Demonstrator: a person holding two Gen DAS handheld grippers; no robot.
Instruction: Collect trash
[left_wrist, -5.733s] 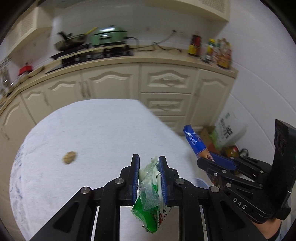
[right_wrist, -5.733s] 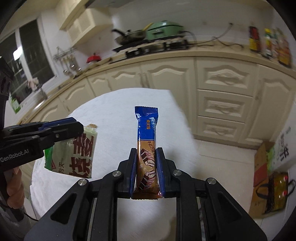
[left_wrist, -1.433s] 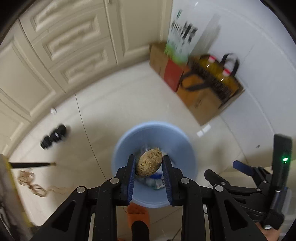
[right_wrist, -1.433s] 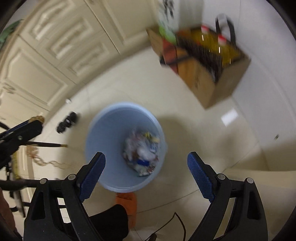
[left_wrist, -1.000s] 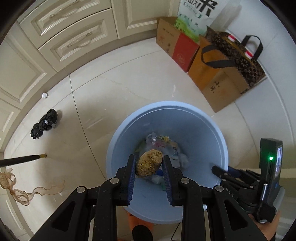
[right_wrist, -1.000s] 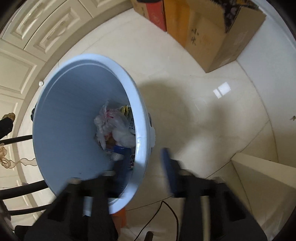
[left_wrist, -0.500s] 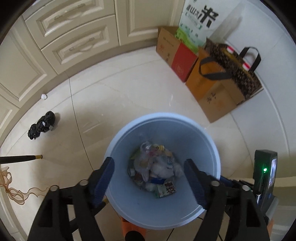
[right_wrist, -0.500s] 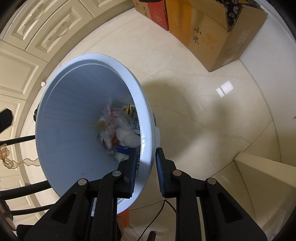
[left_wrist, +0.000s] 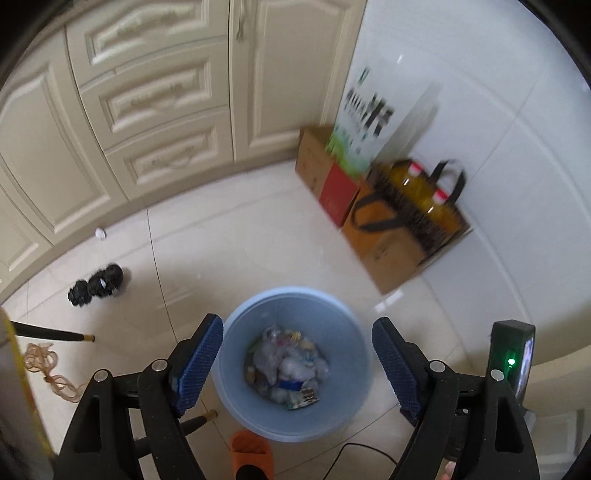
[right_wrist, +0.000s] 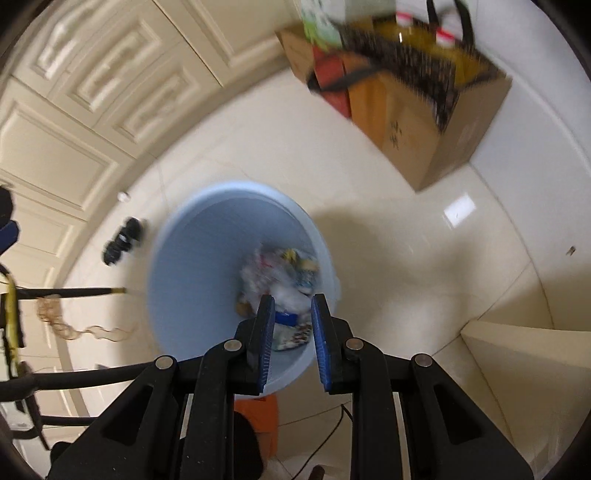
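Cream floor tiles (left_wrist: 258, 229) lay below. Left gripper (left_wrist: 297, 360) had just been opening, wide and empty; right gripper (right_wrist: 293, 332) was nearly closed, empty. Beneath both, trash (left_wrist: 284, 369) filled the blue bin (left_wrist: 354, 332), near paper bags (left_wrist: 406, 229).

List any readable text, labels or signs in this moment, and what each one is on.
None reads cleanly.
White sack: large dark characters, too blurred to read.
Cardboard box: small dark handwritten marks, too blurred.
Wrappers in the blue bin: print too small to read.
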